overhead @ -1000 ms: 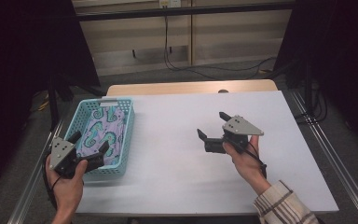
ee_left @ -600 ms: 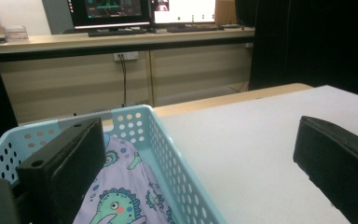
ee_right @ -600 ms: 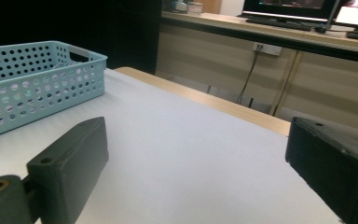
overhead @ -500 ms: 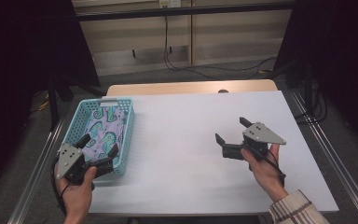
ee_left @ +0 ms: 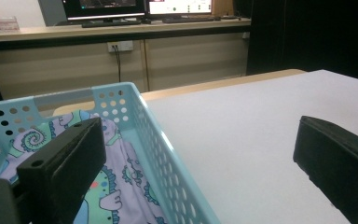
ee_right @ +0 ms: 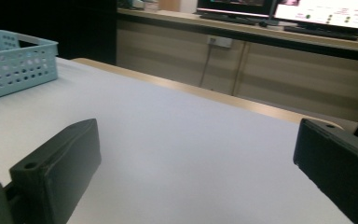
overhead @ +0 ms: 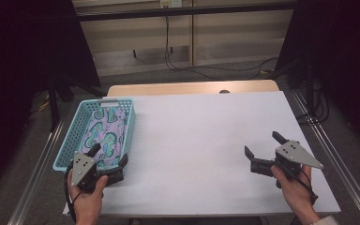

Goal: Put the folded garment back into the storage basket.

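Cloth lying in the basket; work looking finished.
Left hand-held gripper and right hand-held gripper are both hovering apart, holding nothing.

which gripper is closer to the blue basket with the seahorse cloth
Left. The left gripper is at the basket's near end, jaws open astride its right wall, above the cloth. The right gripper is across the table, far right.

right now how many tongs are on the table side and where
2. The left tongs sit at the near end of the blue basket, jaws open astride its right wall, one over the seahorse cloth. The right tongs are open over the bare white table, near right.
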